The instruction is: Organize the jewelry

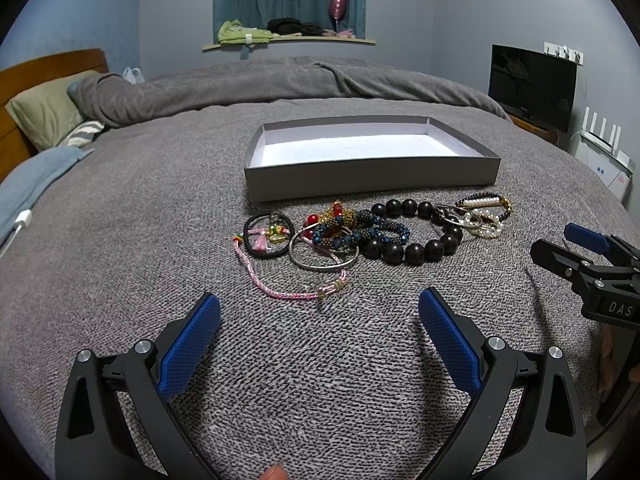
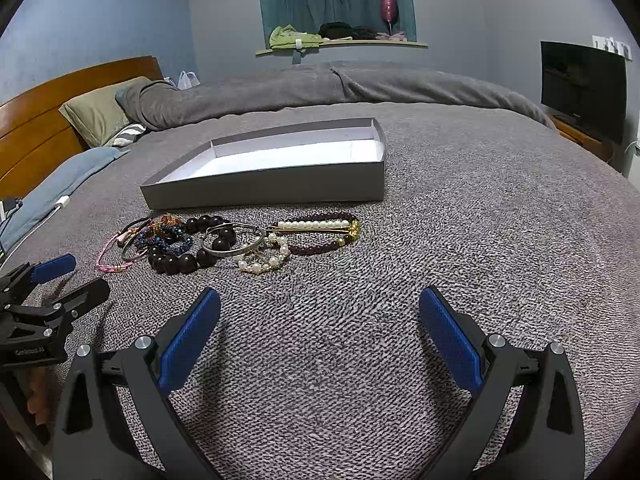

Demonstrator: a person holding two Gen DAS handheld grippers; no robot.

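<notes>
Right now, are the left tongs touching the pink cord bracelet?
Apart. The left wrist view shows bare grey blanket between the open left tongs and the pink cord bracelet.

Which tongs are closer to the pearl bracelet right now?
Right. The right tongs sit open just short of the pearl bracelet; the left tongs are open farther left, facing the pink cord bracelet.

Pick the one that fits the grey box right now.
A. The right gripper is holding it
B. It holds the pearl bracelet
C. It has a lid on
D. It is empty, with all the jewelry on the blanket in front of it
D: the box shows only its bare white floor, and the jewelry lies in a heap on the blanket along its near wall.
</notes>
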